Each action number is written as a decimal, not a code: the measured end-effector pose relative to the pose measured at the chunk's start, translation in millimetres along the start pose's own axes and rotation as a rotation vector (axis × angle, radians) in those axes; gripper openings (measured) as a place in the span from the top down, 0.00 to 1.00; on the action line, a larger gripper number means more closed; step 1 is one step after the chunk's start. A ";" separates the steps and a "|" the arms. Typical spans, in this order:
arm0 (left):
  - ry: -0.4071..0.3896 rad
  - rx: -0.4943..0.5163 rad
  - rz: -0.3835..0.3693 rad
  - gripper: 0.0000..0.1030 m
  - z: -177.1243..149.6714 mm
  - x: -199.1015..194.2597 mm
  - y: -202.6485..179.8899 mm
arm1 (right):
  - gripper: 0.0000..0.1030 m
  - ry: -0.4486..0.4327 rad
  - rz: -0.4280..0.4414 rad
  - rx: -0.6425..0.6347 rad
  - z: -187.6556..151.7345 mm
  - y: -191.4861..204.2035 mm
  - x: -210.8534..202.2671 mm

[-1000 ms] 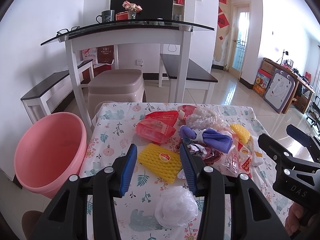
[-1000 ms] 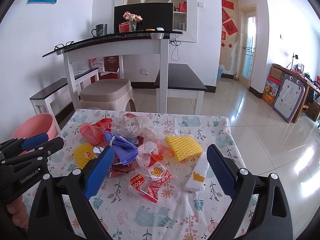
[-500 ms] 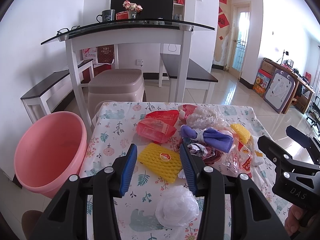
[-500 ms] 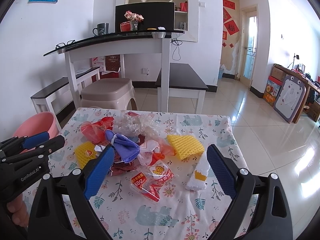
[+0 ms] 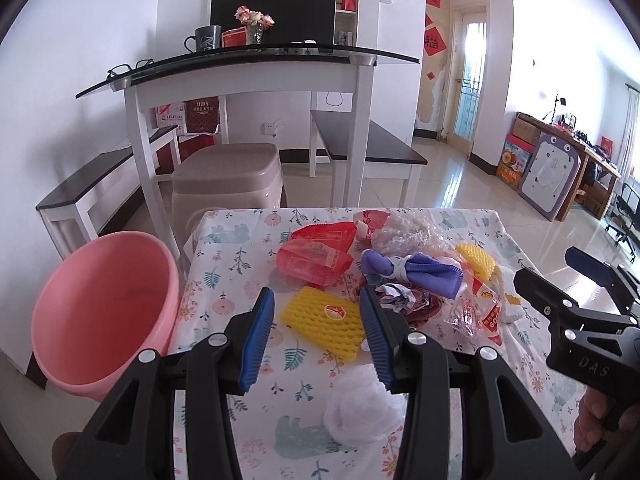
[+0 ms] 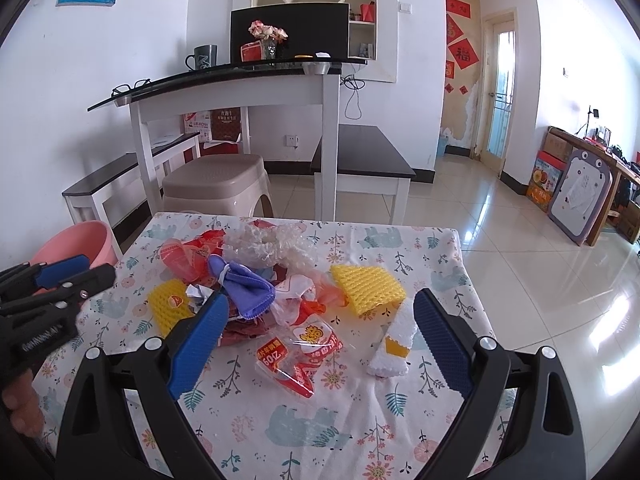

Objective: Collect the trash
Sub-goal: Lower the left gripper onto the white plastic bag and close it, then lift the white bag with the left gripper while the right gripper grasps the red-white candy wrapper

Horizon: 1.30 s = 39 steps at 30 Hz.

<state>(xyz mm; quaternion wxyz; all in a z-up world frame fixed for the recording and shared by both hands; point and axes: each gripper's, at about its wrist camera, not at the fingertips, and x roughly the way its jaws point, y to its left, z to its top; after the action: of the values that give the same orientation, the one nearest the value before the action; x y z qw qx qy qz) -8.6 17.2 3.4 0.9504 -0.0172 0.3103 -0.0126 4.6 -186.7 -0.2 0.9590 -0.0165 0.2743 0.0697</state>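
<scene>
**Two black hand-held grippers with blue pads**

The left gripper [image 5: 316, 330] and right gripper [image 6: 320, 340] share one build: angular black plastic fingers with triangular cut-outs, round silver screws at the joints, and ribbed blue pads [image 5: 256, 340] lining the inner faces. White lettering marks each body's side. A bare hand [image 5: 596, 424] grips one handle.

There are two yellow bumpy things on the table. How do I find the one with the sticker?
Start at the pink bucket beside the flowery table. On the table's bucket side, just in front of the red plastic bags, lies a yellow foam net. It alone has a round red sticker on top; the other yellow net is plain.
</scene>
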 end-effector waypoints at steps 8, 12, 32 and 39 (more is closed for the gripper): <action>0.015 -0.029 -0.066 0.57 -9.0 -18.0 25.9 | 0.09 0.007 0.022 -0.004 -4.9 -2.4 0.8; 0.047 -0.021 -0.134 0.57 -18.5 -23.8 29.6 | 0.11 0.019 0.037 -0.020 -8.6 1.1 2.7; 0.227 0.121 -0.281 0.57 -50.5 1.0 -12.3 | 0.12 0.069 0.048 -0.027 -22.8 -7.4 9.3; 0.229 0.119 -0.285 0.87 -52.1 3.4 -9.7 | 0.17 0.103 0.079 -0.006 -22.7 -13.2 15.3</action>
<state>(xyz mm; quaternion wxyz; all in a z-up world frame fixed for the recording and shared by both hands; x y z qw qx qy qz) -36.7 6.2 -40.2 0.8969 -0.0030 0.4094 -0.1674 7.4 -199.4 -27.6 0.9400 -0.0123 0.3237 0.1073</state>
